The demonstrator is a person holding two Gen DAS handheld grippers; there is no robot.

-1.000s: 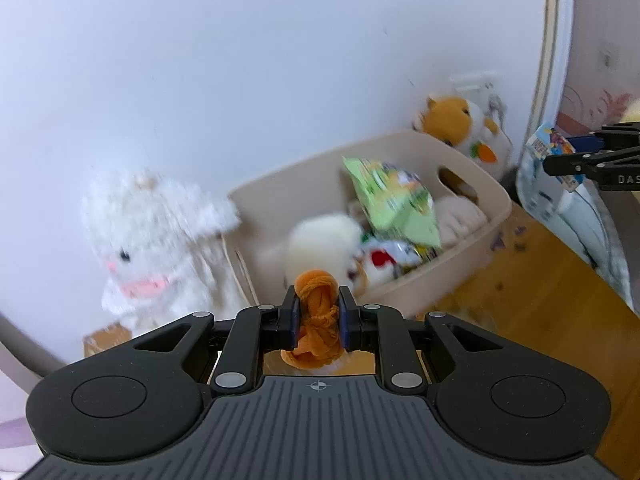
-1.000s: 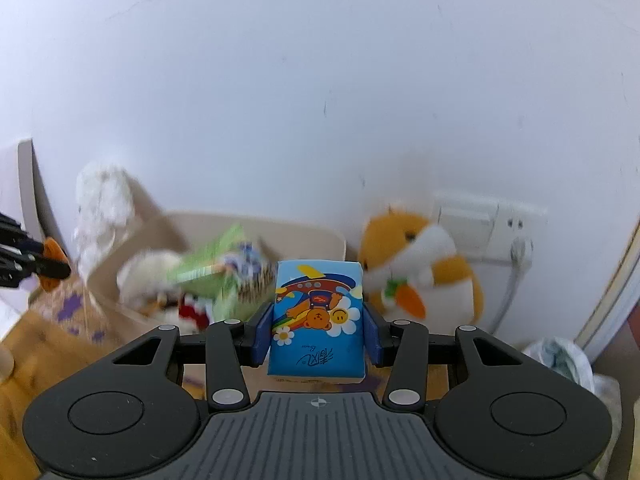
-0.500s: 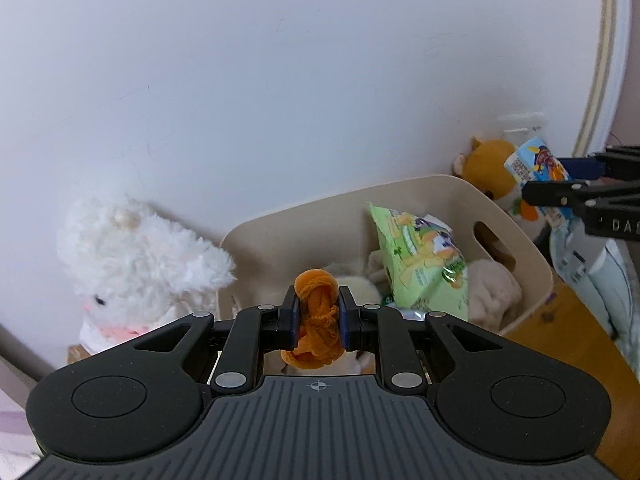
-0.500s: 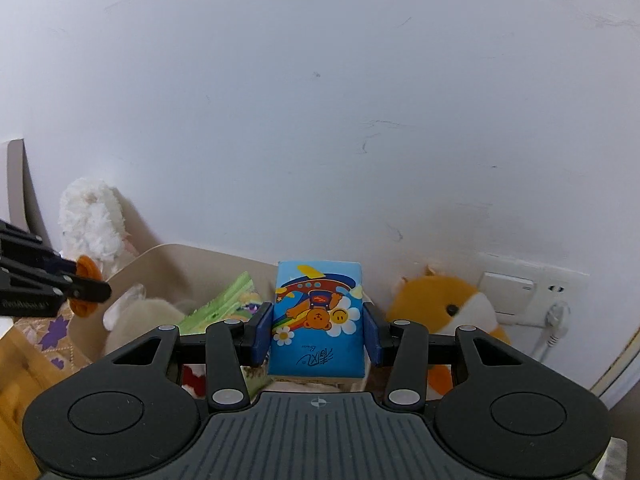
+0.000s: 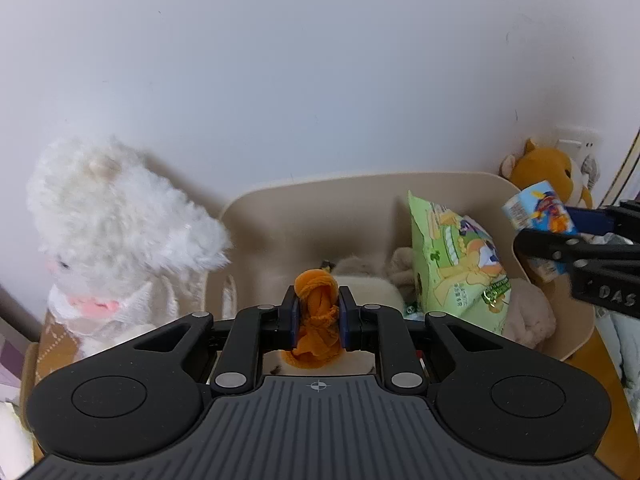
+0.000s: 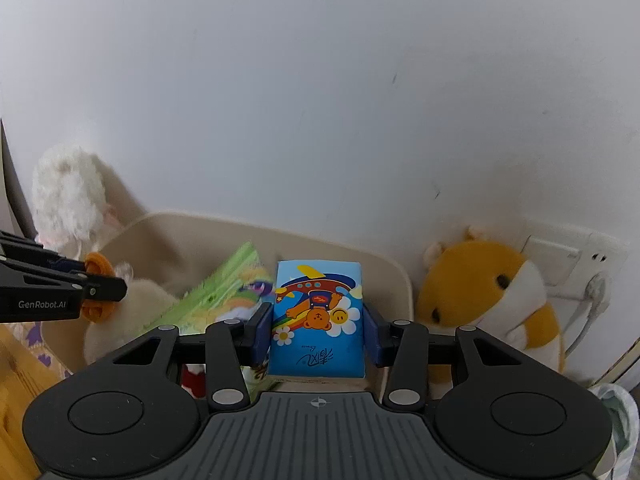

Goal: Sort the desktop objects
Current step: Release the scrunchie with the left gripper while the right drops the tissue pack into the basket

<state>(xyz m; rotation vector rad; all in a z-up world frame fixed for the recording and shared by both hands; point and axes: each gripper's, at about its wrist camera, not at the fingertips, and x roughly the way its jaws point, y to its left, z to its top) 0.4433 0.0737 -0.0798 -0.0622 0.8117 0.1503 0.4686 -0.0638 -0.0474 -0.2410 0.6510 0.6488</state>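
Observation:
My left gripper (image 5: 318, 314) is shut on an orange knotted cloth (image 5: 316, 320) and holds it above the near side of a beige storage bin (image 5: 312, 200). My right gripper (image 6: 318, 330) is shut on a blue tissue pack (image 6: 318, 320) with a bear print, above the bin's right end (image 6: 384, 272). In the bin lie a green snack bag (image 5: 456, 264) and pale plush toys (image 5: 528, 316). The right gripper with its pack also shows in the left wrist view (image 5: 536, 208), and the left gripper with the cloth shows in the right wrist view (image 6: 98, 286).
A white fluffy plush (image 5: 116, 232) stands left of the bin. An orange hamster plush (image 6: 492, 292) sits right of it, by a wall socket (image 6: 560, 256). A white wall is close behind. A wooden tabletop (image 6: 16, 364) lies below.
Both grippers have moved nearer to the bin and over it; the bin now fills more of each view. Both keep their hold.

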